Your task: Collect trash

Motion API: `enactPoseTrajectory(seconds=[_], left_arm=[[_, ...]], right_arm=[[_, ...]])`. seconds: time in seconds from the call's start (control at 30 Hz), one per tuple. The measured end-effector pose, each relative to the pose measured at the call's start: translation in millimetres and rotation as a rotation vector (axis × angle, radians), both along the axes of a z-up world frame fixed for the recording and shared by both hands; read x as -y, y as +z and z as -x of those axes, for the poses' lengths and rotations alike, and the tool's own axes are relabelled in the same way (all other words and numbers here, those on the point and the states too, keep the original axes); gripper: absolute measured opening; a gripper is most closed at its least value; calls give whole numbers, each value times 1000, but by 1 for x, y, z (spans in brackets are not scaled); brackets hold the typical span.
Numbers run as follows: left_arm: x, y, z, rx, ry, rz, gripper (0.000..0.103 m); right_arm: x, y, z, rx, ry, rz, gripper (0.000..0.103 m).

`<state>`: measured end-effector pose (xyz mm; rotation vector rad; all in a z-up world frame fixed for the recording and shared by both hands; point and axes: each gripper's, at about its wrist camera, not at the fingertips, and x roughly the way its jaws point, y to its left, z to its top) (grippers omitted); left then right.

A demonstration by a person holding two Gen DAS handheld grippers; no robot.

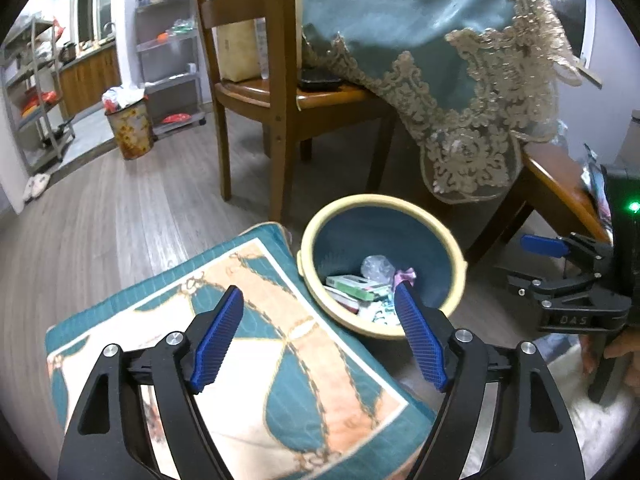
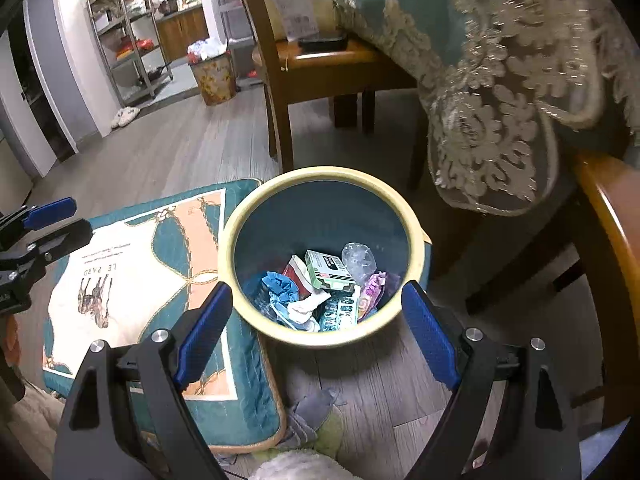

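A round bin [image 2: 416, 248] with a cream rim and dark teal inside stood upright on the wooden floor [image 2: 168, 152], touching a patterned cushion [image 2: 132, 264]. At its bottom lay a green carton [image 2: 326, 270], blue crumpled tissue [image 2: 276, 286], a clear plastic wad [image 2: 359, 258], pink wrapper [image 2: 374, 288] and white scrap [image 2: 306, 307].

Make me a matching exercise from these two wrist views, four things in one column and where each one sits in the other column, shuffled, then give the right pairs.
Column one:
1. green box
2. patterned cushion
3. dark flat device
4. lace-edged tablecloth

Column two:
A. on the wooden chair seat
B. hanging over the table edge above the bin
C. inside the yellow-rimmed bin
D. on the floor beside the bin

Pairs: 1-C, 2-D, 3-A, 4-B
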<state>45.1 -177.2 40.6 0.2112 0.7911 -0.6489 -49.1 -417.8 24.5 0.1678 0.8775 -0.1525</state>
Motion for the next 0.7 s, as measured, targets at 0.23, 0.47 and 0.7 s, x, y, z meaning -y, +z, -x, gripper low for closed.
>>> enactPoseTrajectory(seconds=[0.23,0.47,0.7], left_arm=[[-13,8,36,45,15,-33,96],[-19,2,47,54,48,-29,98],[-16,0,53,120,43,-66,98]], right_arm=[[-1,12,32,69,-58,14,97],[-3,17,45,91,-142,9,97],[-22,17,40,89,-104,60,97]])
